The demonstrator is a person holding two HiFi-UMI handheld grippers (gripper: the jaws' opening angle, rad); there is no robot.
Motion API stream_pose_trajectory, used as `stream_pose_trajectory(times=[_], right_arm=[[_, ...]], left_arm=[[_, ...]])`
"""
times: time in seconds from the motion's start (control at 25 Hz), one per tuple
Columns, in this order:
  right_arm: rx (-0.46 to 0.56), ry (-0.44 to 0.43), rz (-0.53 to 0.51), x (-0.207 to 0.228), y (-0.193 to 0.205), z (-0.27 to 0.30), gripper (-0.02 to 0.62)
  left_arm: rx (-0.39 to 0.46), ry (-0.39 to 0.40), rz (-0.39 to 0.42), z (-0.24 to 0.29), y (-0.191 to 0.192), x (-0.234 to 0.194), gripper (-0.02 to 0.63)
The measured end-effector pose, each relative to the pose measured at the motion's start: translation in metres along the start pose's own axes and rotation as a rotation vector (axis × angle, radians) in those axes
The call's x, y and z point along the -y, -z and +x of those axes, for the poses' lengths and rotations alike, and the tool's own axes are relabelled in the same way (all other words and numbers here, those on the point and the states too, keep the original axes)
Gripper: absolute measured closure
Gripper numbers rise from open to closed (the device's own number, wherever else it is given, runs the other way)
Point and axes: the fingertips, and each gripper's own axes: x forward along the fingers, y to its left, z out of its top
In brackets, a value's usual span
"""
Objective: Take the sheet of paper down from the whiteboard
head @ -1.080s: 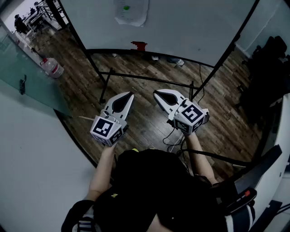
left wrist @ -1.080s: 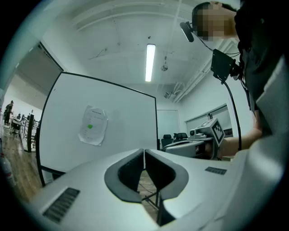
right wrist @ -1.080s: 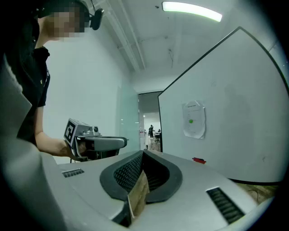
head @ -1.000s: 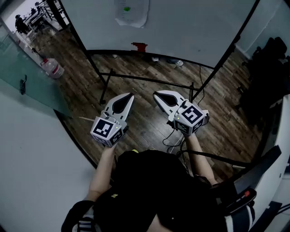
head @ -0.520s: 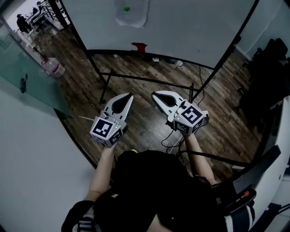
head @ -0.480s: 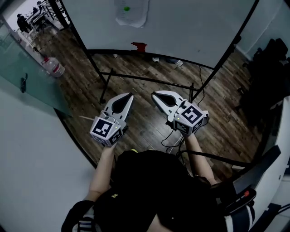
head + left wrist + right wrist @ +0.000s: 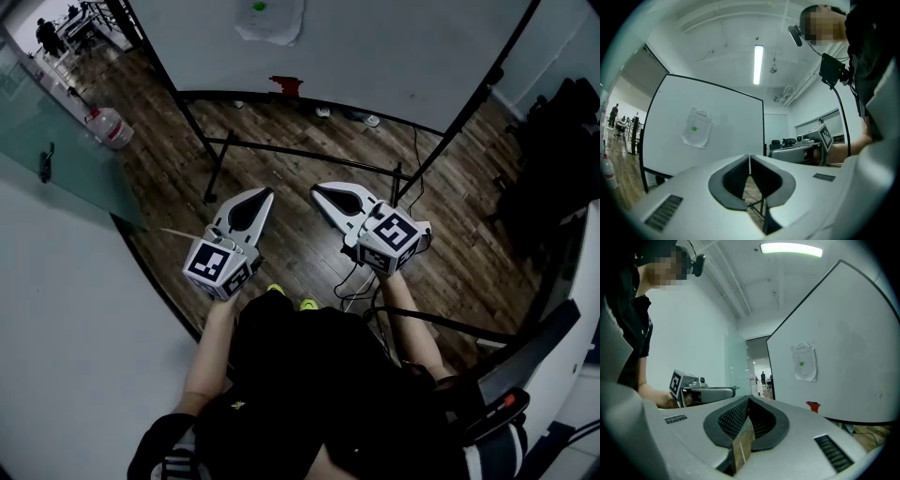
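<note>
The sheet of paper (image 7: 272, 21) hangs on the whiteboard (image 7: 394, 47), pinned by a green magnet (image 7: 260, 7); the head view cuts off its top. It shows whole in the left gripper view (image 7: 697, 128) and in the right gripper view (image 7: 804, 362). My left gripper (image 7: 264, 193) and right gripper (image 7: 317, 190) are held side by side above the floor, well short of the board and pointing at it. Both are shut, with tips together (image 7: 749, 157) (image 7: 748, 399). A small brown slip (image 7: 742, 446) sits in the hollow behind the right gripper's tips.
A red item (image 7: 287, 85) sits at the board's lower edge. The board's black stand (image 7: 300, 155) and cables (image 7: 361, 281) cross the wood floor ahead. A water jug (image 7: 110, 127) stands left by a glass wall (image 7: 56, 159). Dark chairs (image 7: 553, 159) are at the right.
Both grippers stay about where they were, still shut. The head view has tipped a little, so the board and paper sit higher in the picture.
</note>
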Motion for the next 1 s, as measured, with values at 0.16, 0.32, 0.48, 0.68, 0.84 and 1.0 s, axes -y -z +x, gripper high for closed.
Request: stream_pose_trajectory(times=[0.16,0.32,0.48,0.68,0.84,1.0], right_arm=[[0.002,-0.011,-0.003,0.001,0.000,0.004,0.598],[0.000,-0.016,-0.006,0.004,-0.001,0.012,0.598],[0.003,-0.006,-0.014,0.012,0.000,0.023,0.598],[-0.009,0.009,-0.017,0.029,-0.003,0.035,0.598],[-0.012,0.028,-0.015,0.045,-0.006,0.043,0.598],[-0.017,0.045,-0.017,0.062,-0.008,0.053,0.598]], left_arm=[[-0.014,-0.018,-0.003,0.001,0.001,-0.004,0.583],[0.001,-0.016,0.011,0.004,0.001,-0.012,0.583],[0.021,-0.004,0.010,0.012,0.000,-0.022,0.583],[0.031,0.010,0.008,0.034,-0.008,-0.037,0.583],[0.029,0.026,0.012,0.049,-0.010,-0.047,0.583],[0.037,0.034,0.013,0.063,-0.012,-0.061,0.583]])
